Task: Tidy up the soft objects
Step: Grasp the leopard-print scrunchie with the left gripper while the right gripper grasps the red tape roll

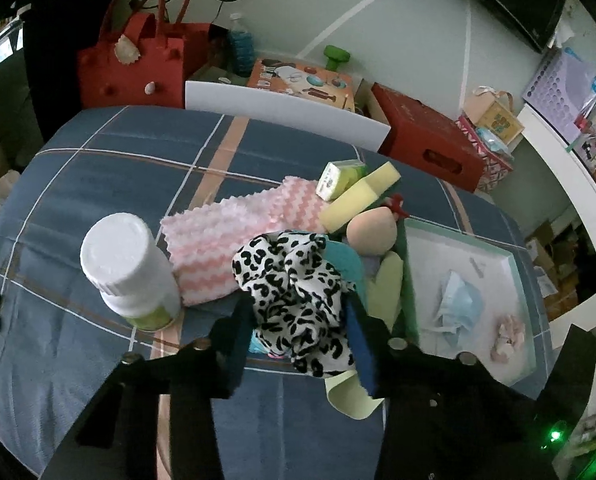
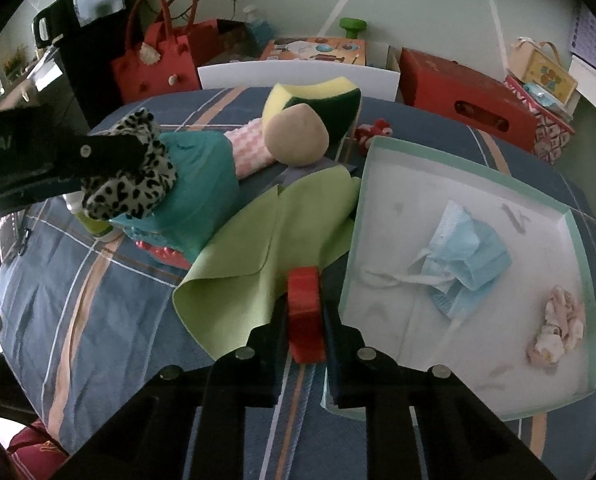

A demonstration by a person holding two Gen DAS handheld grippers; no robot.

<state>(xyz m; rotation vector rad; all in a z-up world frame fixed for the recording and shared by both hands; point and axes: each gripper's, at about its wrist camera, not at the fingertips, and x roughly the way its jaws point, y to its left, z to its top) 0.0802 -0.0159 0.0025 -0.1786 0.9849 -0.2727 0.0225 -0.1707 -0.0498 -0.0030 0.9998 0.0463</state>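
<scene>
A leopard-print cloth (image 1: 294, 280) sits bunched between the fingers of my left gripper (image 1: 298, 306), which is shut on it; the right wrist view shows the same gripper (image 2: 110, 152) holding the cloth (image 2: 134, 188) over a teal cloth (image 2: 202, 200). My right gripper (image 2: 305, 300) is nearly closed, its red pad pinching the near edge of a green cloth (image 2: 274, 232). Beside it lies a white tray (image 2: 477, 168) with a mint rim, holding a blue face mask (image 2: 469, 260) and a pink scrunchie (image 2: 557, 328).
On the blue plaid bed (image 1: 98, 168) lie a pink zigzag cloth (image 1: 226, 236), a yellow sponge (image 1: 361, 196), a beige plush ball (image 1: 371, 232), a tissue pack (image 1: 337, 178) and a white bottle (image 1: 126, 272). A red bag (image 1: 134, 68) and red box (image 1: 429, 140) stand behind.
</scene>
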